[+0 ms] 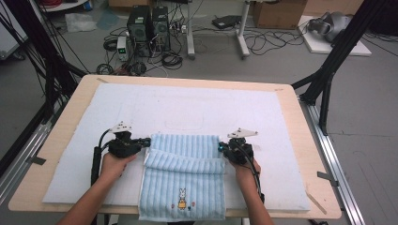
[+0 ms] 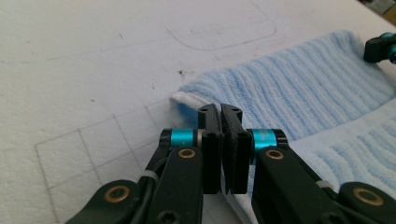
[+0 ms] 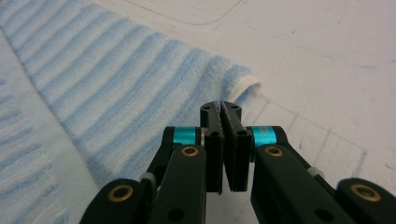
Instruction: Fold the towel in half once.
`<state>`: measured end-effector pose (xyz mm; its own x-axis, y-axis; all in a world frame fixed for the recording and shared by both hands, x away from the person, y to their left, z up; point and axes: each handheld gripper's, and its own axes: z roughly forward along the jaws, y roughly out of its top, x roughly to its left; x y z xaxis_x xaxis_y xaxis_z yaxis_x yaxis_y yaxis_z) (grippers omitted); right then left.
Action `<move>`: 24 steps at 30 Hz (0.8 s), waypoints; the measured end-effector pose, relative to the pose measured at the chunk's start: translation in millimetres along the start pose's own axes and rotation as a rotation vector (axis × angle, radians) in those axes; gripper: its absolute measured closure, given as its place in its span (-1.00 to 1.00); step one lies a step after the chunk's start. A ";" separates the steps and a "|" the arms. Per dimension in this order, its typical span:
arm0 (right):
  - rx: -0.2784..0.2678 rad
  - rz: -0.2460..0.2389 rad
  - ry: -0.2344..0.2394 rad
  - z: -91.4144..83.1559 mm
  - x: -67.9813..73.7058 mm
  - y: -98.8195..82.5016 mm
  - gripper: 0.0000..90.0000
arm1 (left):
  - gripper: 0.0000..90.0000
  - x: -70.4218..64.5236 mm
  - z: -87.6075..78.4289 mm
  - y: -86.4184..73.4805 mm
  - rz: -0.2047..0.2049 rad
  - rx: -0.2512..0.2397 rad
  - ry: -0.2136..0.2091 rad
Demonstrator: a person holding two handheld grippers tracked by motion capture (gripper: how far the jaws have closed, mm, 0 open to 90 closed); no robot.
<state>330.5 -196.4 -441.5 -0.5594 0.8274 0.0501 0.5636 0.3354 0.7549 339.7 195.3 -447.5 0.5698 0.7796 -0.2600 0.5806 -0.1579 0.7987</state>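
- At the bottom centre of the high view, the near end of the light blue towel (image 1: pixel 182 187) hangs just over the table edge (image 1: pixel 56 206), its small rabbit print (image 1: pixel 181 198) facing up.
- A little higher in that frame, a folded band of the towel lies across its middle, so a fold toward the person seems to be the step in hand.
- The left gripper (image 1: pixel 146 142) sits at the towel's left edge, centre left of the frame, and the right gripper (image 1: pixel 220 149) at its right edge.
- In the left gripper view, the left gripper (image 2: pixel 220 110) has its jaws pressed together with the towel's corner (image 2: pixel 187 99) just beyond the tips; whether any cloth is pinched is hard to tell, and it looks like none.
- In the right gripper view, the right gripper (image 3: pixel 220 107) is likewise closed tight, beside the towel's white-hemmed corner (image 3: pixel 245 86).
- Farther up, the white mat (image 1: pixel 197 105) lies bare, with faint pencil outlines.
- The next move probably calls for both pairs of jaws to spread, slide around the far corners and pinch evenly before lifting together.
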 end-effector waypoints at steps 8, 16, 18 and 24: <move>0.009 0.041 0.022 2.5 -1.9 -2.6 0.13 | 0.10 1.9 1.0 -2.9 -0.036 0.036 0.019; 0.027 -0.015 0.079 6.1 10.5 -3.0 0.89 | 0.90 -8.6 8.9 -2.6 0.040 0.058 0.006; 0.025 -0.016 0.074 6.1 10.5 -2.3 0.91 | 0.91 -6.9 11.8 0.5 0.033 0.058 0.008; 0.008 0.001 0.044 10.4 0.8 2.2 0.90 | 0.91 0.0 24.3 12.8 0.004 0.044 0.017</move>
<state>337.6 -190.3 -446.5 -0.5850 0.8071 0.0798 0.5688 0.3381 0.7498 361.3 178.5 -450.5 0.5620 0.7893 -0.2474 0.6040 -0.1872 0.7747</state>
